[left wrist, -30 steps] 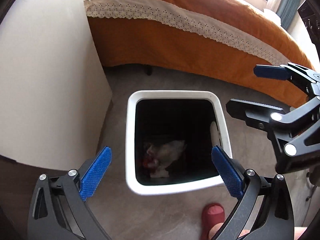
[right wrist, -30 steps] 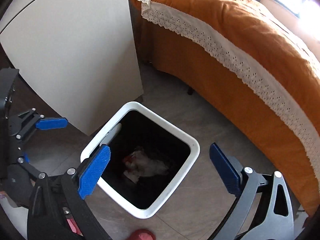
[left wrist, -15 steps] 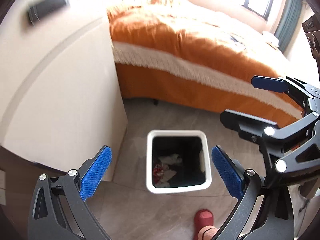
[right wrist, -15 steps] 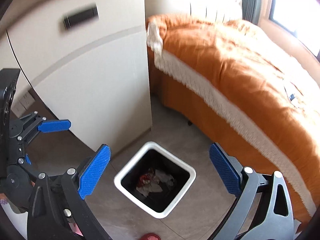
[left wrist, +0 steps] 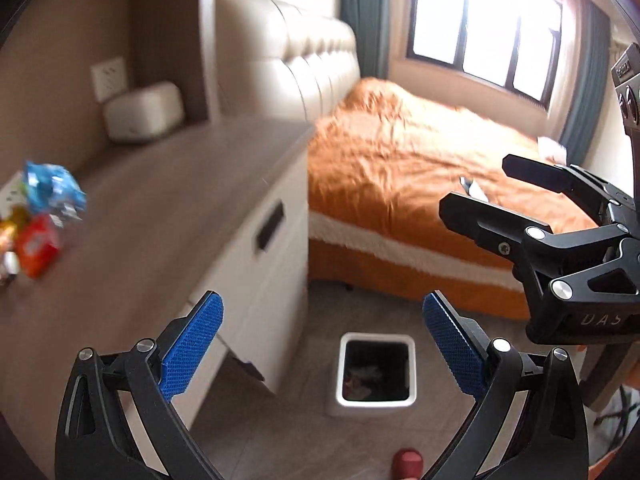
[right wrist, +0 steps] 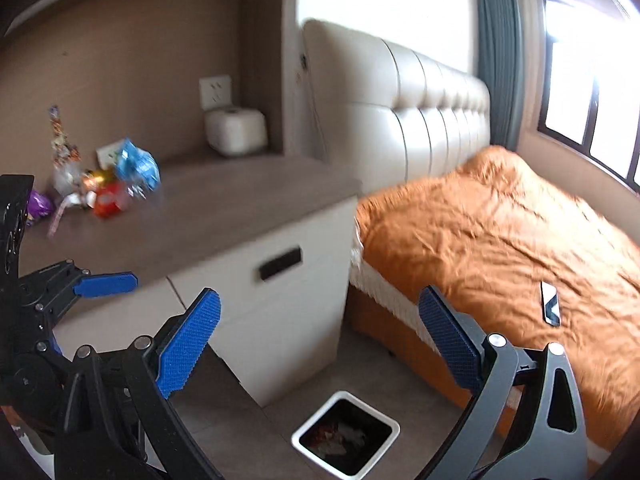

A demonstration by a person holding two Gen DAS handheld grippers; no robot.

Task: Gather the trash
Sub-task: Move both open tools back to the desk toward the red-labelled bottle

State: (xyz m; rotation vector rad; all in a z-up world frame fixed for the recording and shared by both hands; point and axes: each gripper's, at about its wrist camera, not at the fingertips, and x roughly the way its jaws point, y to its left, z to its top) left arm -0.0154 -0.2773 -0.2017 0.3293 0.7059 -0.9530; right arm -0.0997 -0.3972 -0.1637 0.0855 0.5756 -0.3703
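A white square trash bin [left wrist: 376,398] [right wrist: 390,426] stands on the floor between the cabinet and the bed, with crumpled wrappers lying inside. Colourful snack wrappers [left wrist: 40,220] [right wrist: 108,188], blue, red and purple, lie in a pile on the brown cabinet top, far left. My left gripper [left wrist: 320,340] is open and empty, high above the bin. My right gripper [right wrist: 318,336] is open and empty too, raised beside the cabinet. Each gripper also shows at the edge of the other's view.
A white cabinet [right wrist: 280,304] with a brown top stands left of the bin. A bed with an orange cover [right wrist: 500,240] fills the right, a phone [right wrist: 550,308] lying on it. A white tissue box [right wrist: 236,130] sits at the wall. A red slipper [left wrist: 408,462] shows below.
Both grippers have risen well away from the bin, which now looks small and low in view. The cabinet top with its wrapper pile has come into sight. Both stayed open.
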